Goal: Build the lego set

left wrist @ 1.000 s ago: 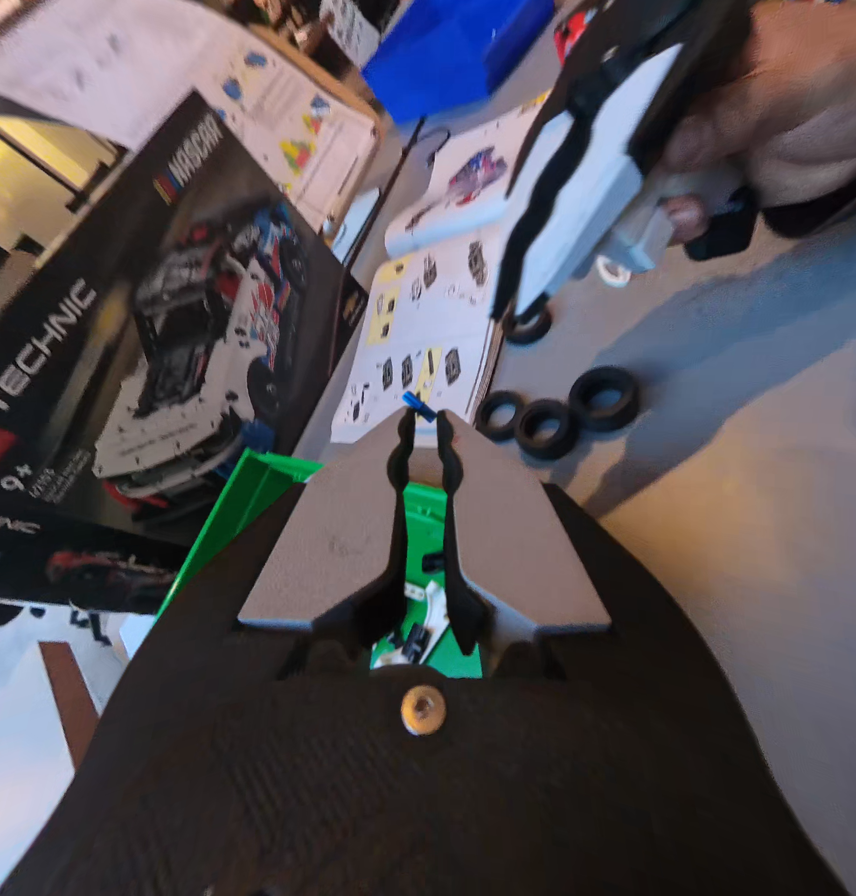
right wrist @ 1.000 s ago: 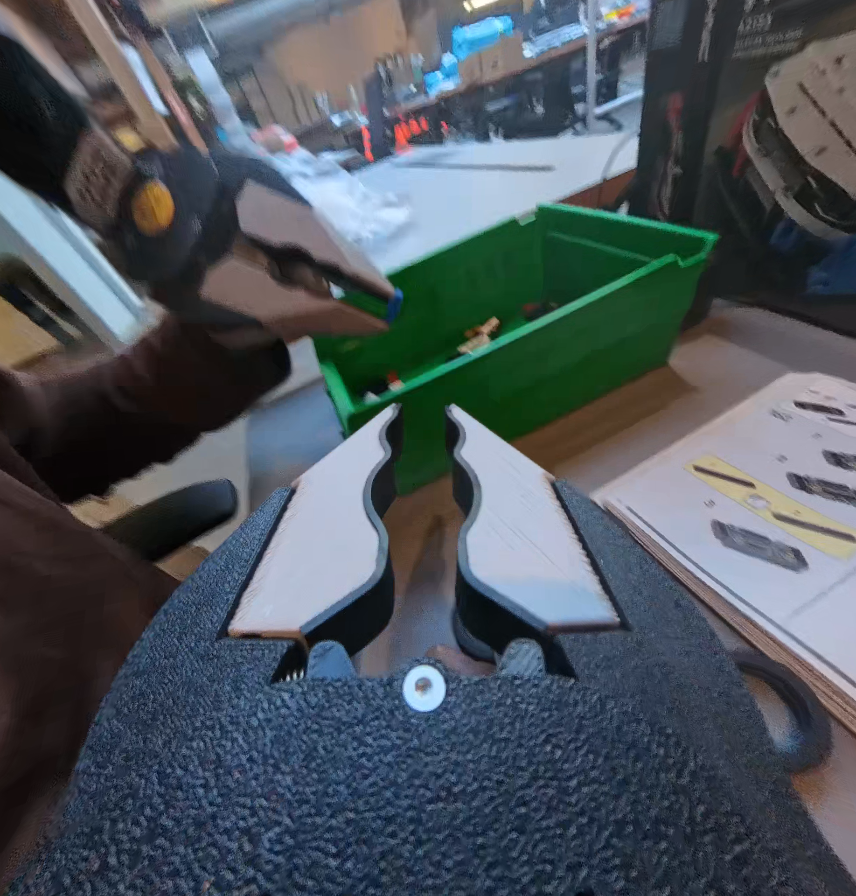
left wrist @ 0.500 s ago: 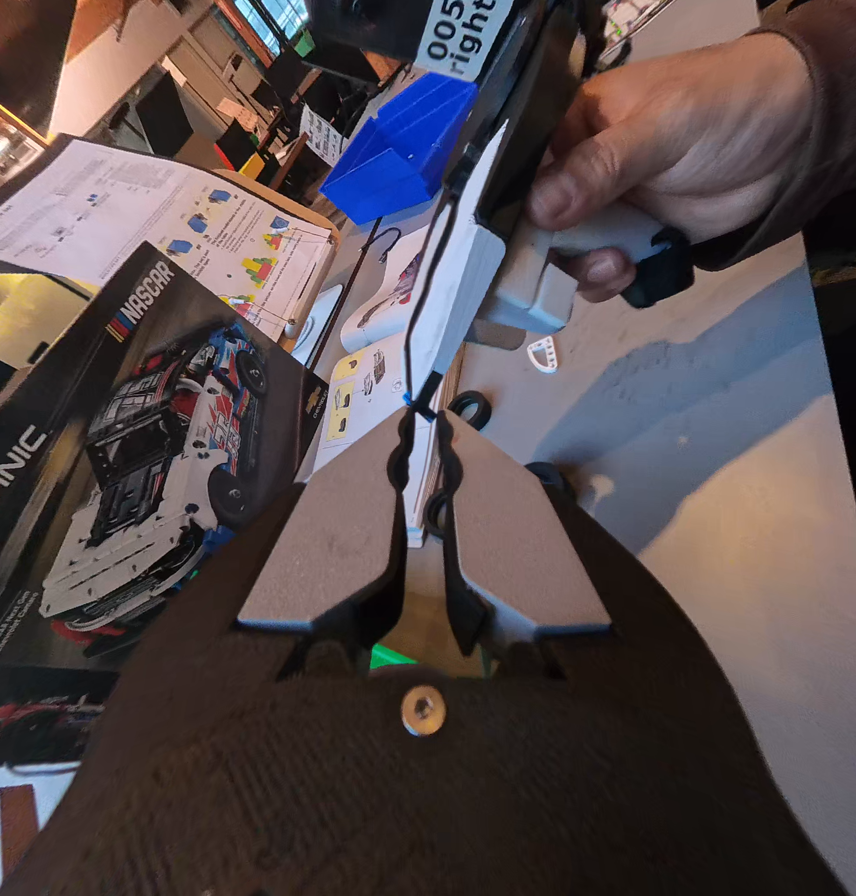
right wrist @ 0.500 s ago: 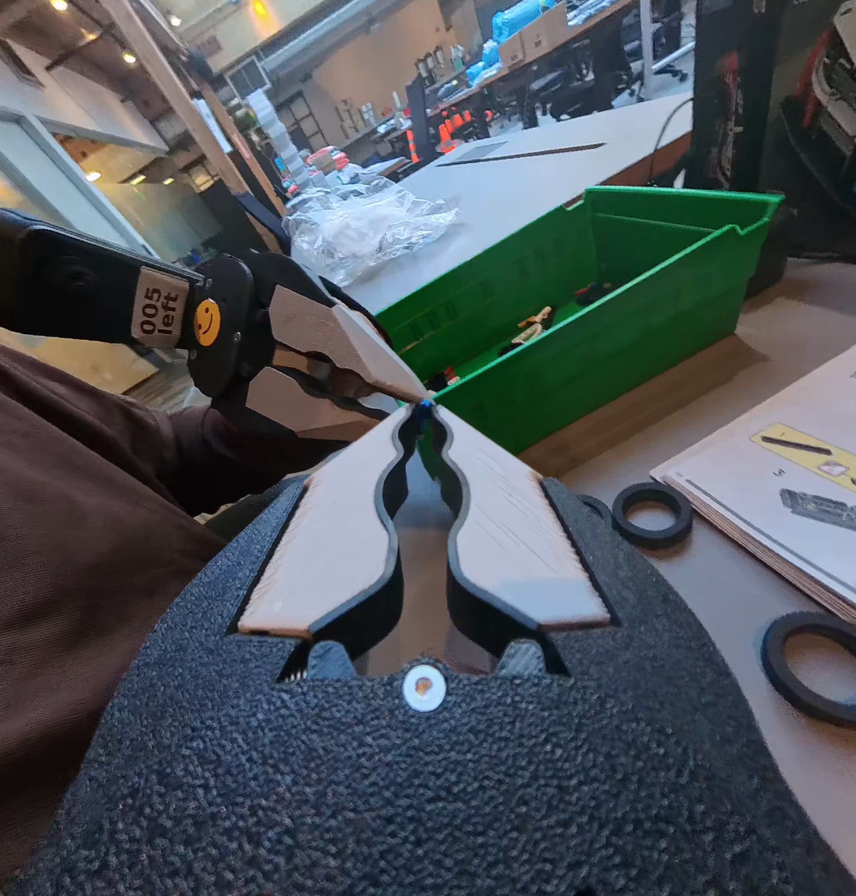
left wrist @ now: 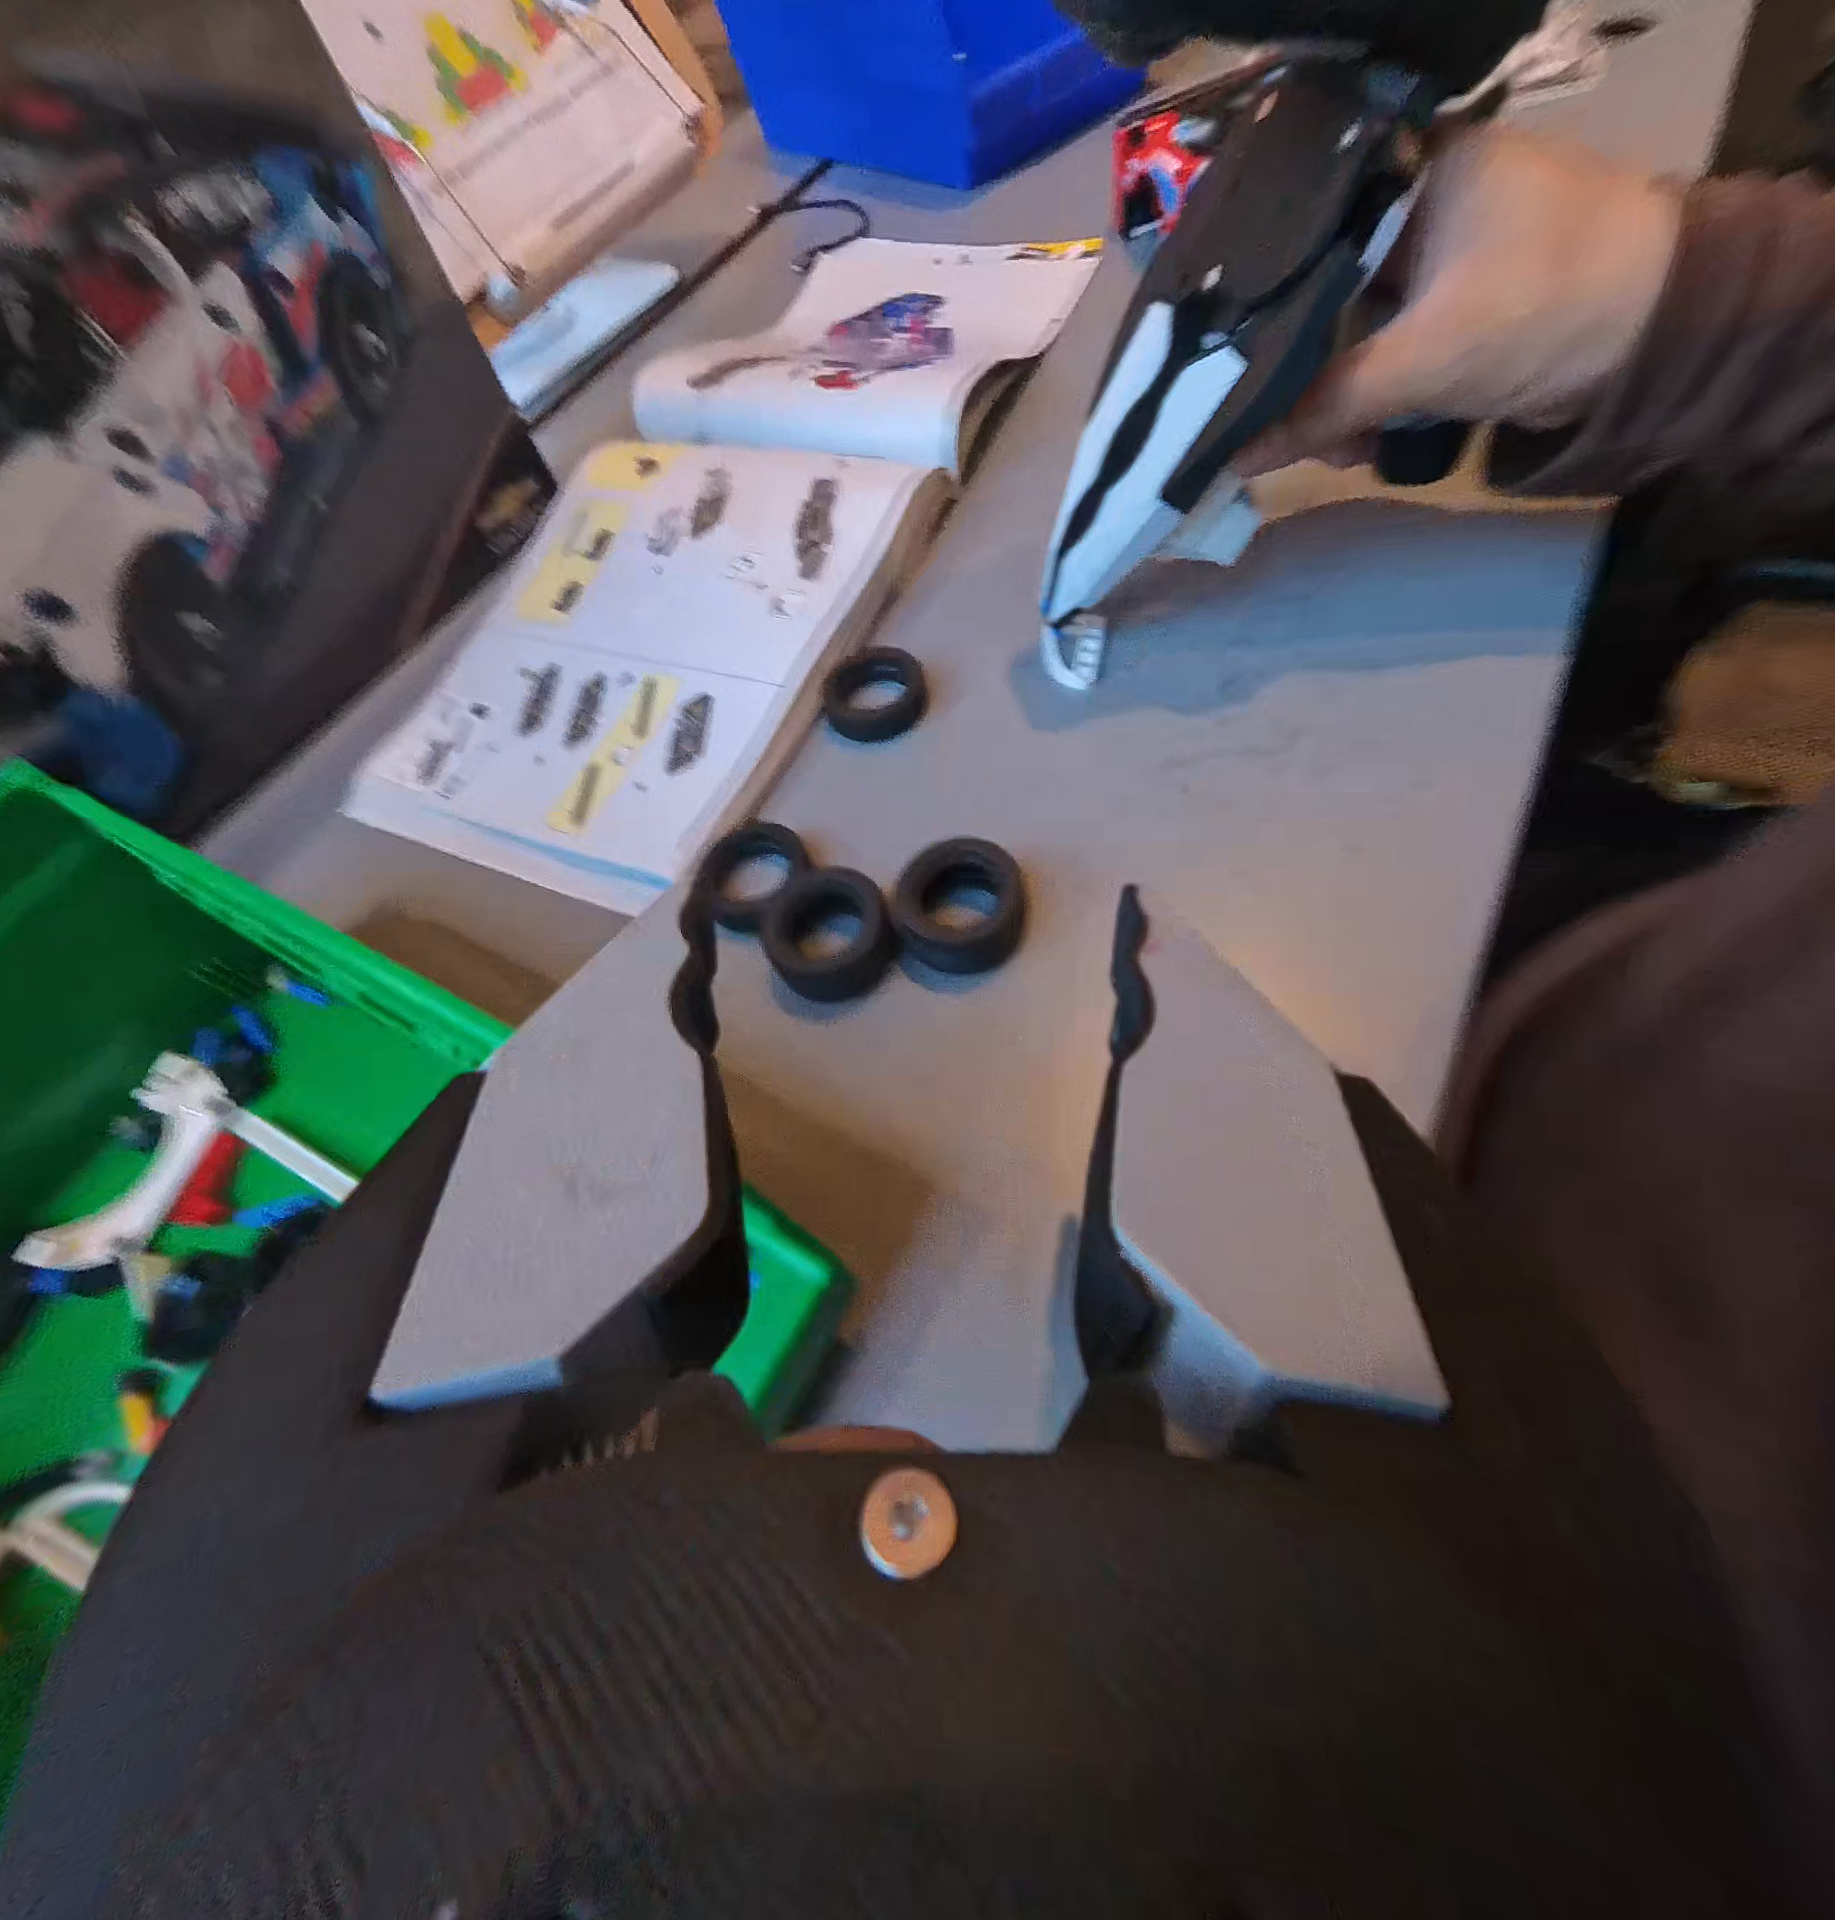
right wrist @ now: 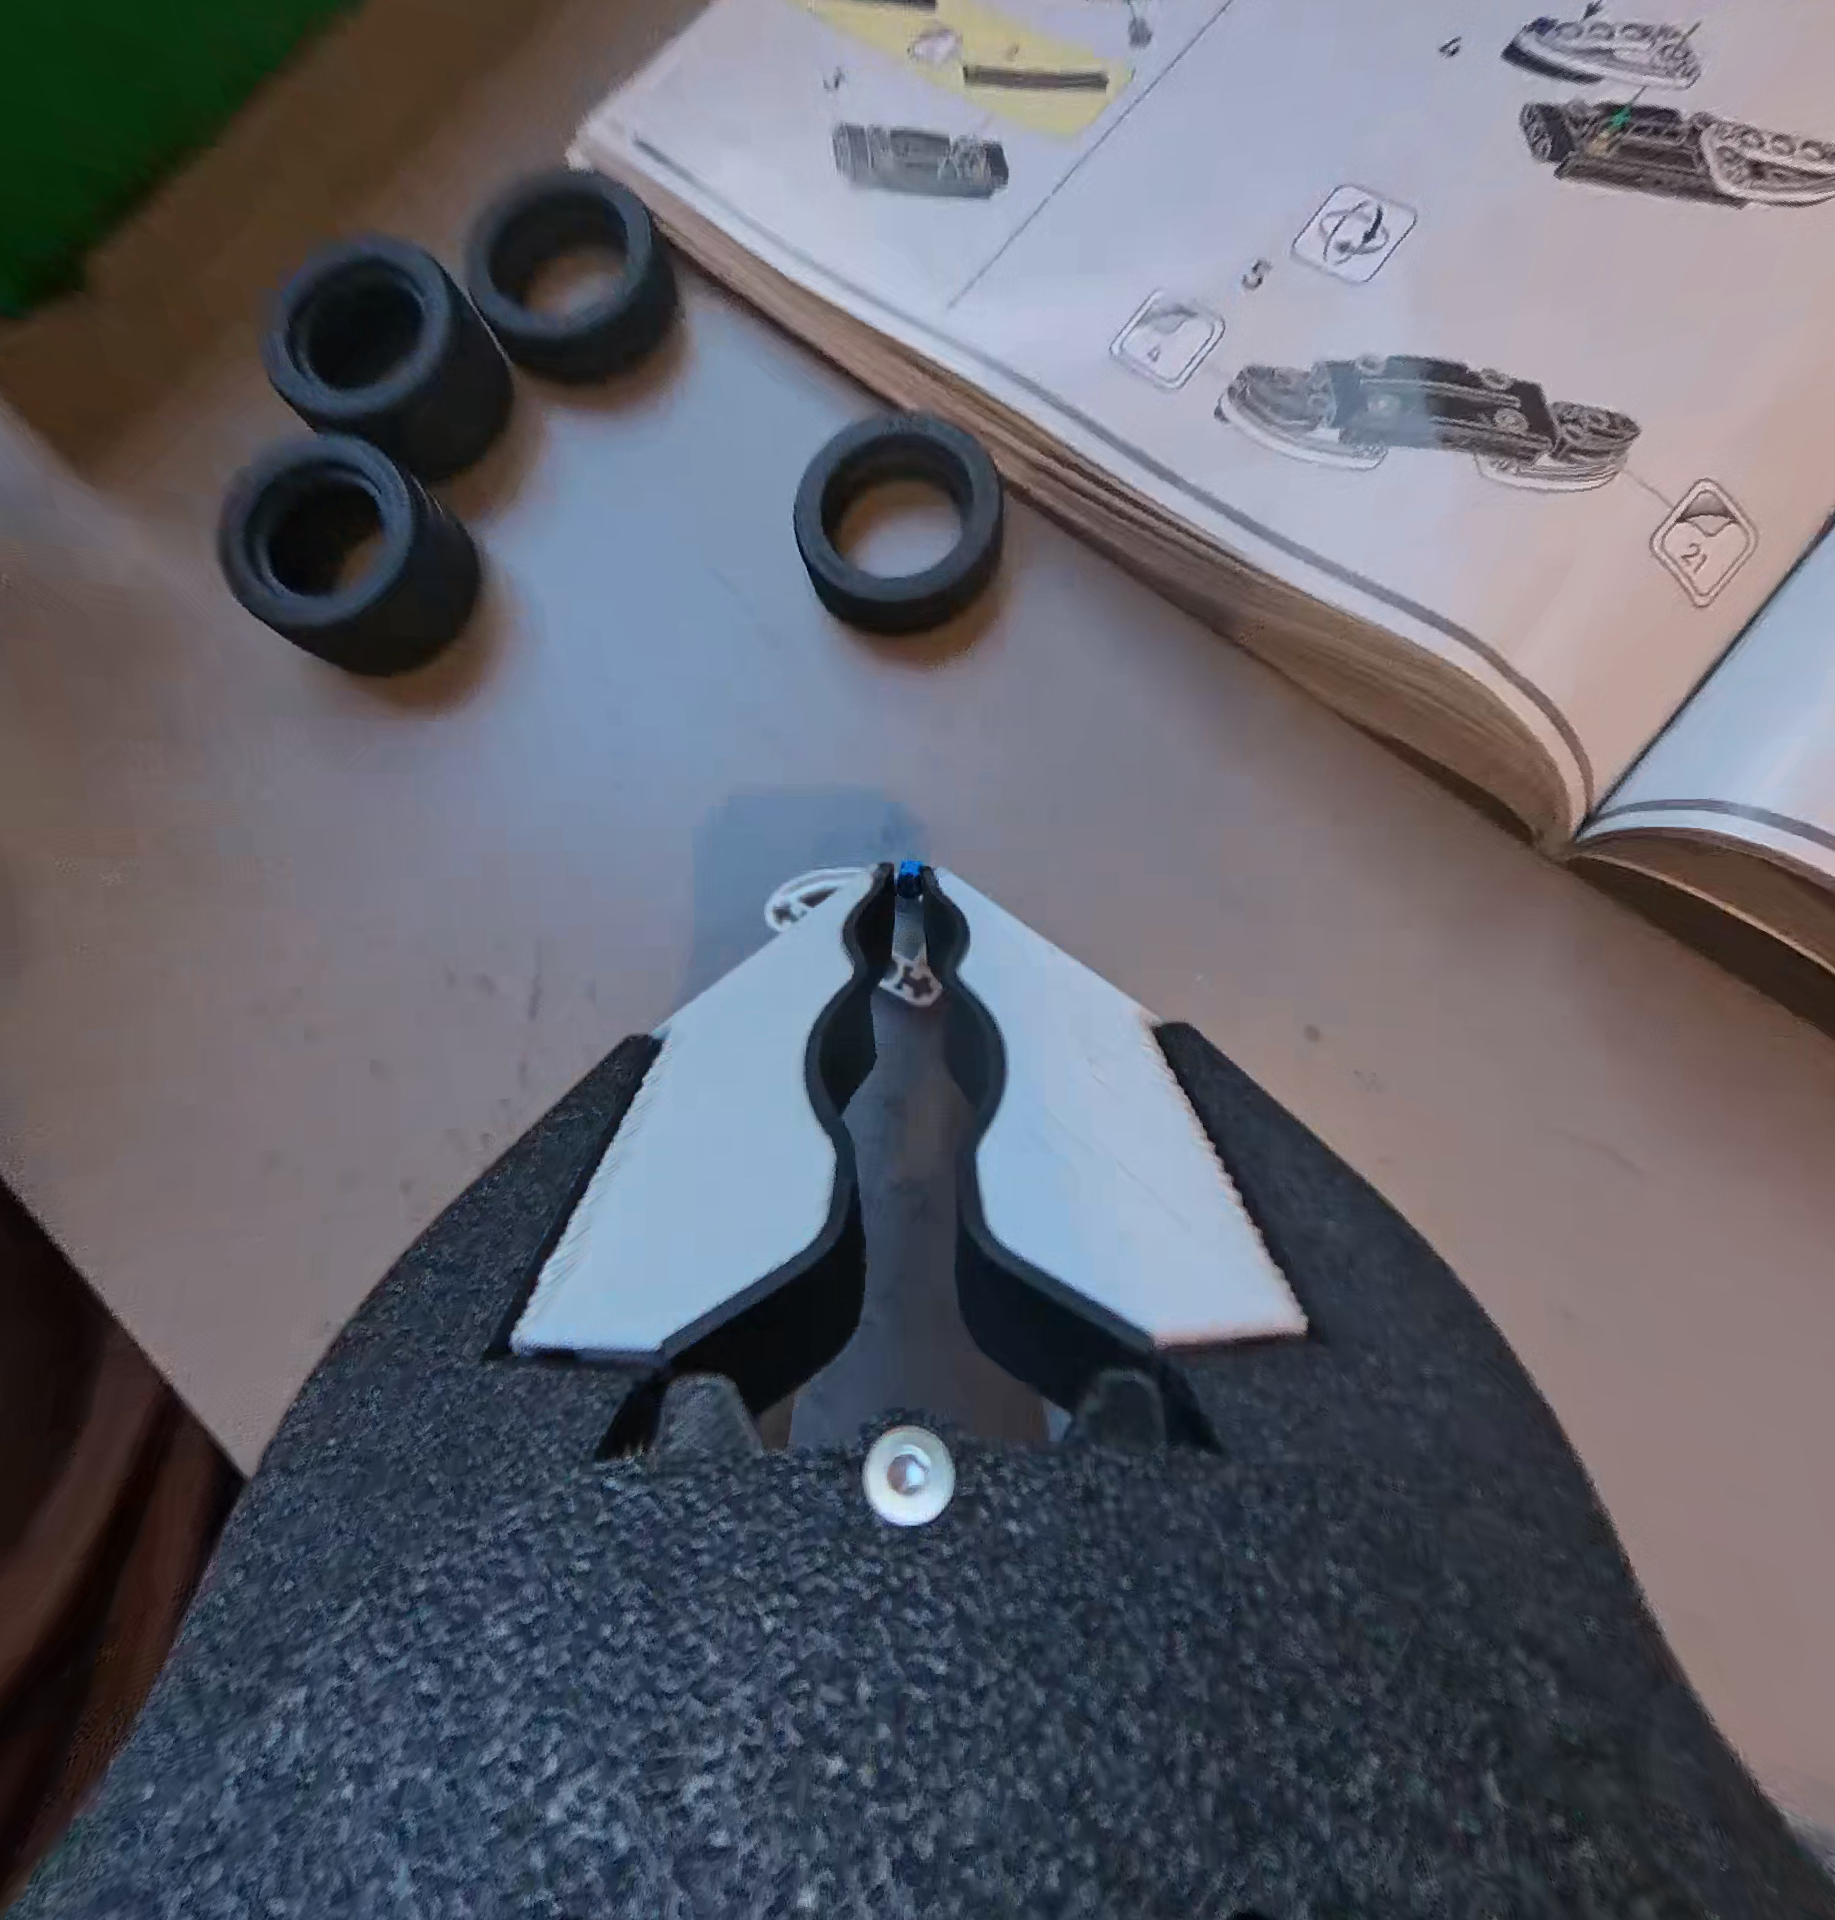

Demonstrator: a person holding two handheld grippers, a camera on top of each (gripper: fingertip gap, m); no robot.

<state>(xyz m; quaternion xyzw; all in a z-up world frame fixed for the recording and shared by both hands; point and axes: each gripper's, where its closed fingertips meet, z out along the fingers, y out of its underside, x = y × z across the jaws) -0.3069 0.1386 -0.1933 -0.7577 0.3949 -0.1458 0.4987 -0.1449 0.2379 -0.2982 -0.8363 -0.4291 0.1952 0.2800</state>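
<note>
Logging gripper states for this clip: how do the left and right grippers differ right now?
The left gripper has its jaws spread wide and holds nothing; the right gripper has its jaws pinched on a small blue pin. The left one hangs near the three clustered black tyres by the green bin; the right one points down at a white piece on the table. Both have grey fingers with black wavy pads.
</note>
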